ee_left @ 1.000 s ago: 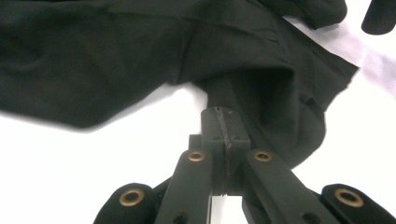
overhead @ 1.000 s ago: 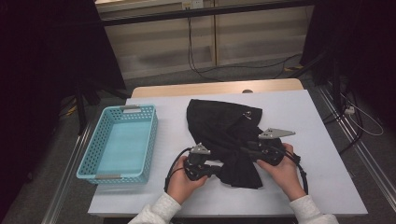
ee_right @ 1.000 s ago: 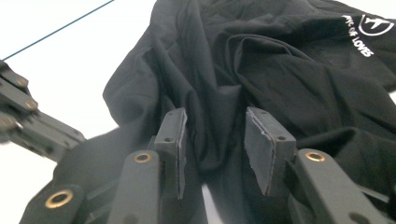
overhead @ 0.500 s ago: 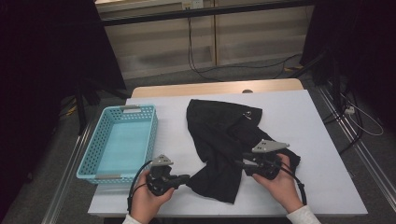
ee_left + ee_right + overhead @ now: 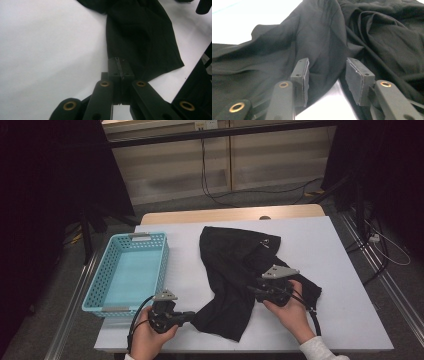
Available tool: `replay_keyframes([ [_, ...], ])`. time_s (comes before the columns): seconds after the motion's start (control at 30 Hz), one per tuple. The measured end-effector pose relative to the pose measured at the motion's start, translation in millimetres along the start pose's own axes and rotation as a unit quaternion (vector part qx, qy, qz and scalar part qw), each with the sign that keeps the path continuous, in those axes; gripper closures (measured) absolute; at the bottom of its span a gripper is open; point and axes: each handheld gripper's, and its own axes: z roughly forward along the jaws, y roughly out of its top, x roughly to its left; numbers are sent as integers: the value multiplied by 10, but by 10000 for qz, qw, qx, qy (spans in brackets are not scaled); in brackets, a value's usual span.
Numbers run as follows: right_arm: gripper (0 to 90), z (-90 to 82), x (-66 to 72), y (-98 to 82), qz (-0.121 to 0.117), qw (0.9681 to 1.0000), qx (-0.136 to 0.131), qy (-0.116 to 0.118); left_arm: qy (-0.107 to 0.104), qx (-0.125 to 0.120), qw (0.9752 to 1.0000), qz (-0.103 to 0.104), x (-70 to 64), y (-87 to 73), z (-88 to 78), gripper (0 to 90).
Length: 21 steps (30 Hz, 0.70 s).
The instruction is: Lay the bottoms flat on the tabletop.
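Observation:
A black garment (image 5: 235, 260) lies crumpled on the white table (image 5: 335, 245). One end of it is drawn out toward the front left, where my left gripper (image 5: 192, 317) is shut on its edge. In the left gripper view the jaws (image 5: 118, 66) meet on a thin fold of the black cloth (image 5: 140, 32), which stretches away from them. My right gripper (image 5: 251, 290) rests on the middle of the garment, pointing left. Its jaws (image 5: 327, 72) stand open over the dark cloth (image 5: 362, 30), and the pads do not press on anything.
A light blue plastic basket (image 5: 162, 265) stands on the table's left side, close to my left hand. White tabletop is bare to the right of the garment. A wooden strip (image 5: 230, 214) runs along the far edge, with cables on the floor beyond.
My left hand has pulled back to the front left with the cloth's edge, drawing that part of the garment out long. The right hand has shifted slightly on the garment.

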Motion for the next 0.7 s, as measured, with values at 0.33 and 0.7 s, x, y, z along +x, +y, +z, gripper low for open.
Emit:
replay_keyframes([
  [0.33, 514, 27, 4, -15, -101, 9999, 87, -14, 172, -214, 9992, 289, 16, 173, 369, 500],
  [0.7, 502, 2, -13, 29, -171, 9997, -68, -182, 234, 185, 9984, 471, -113, 294, 616, 707],
])
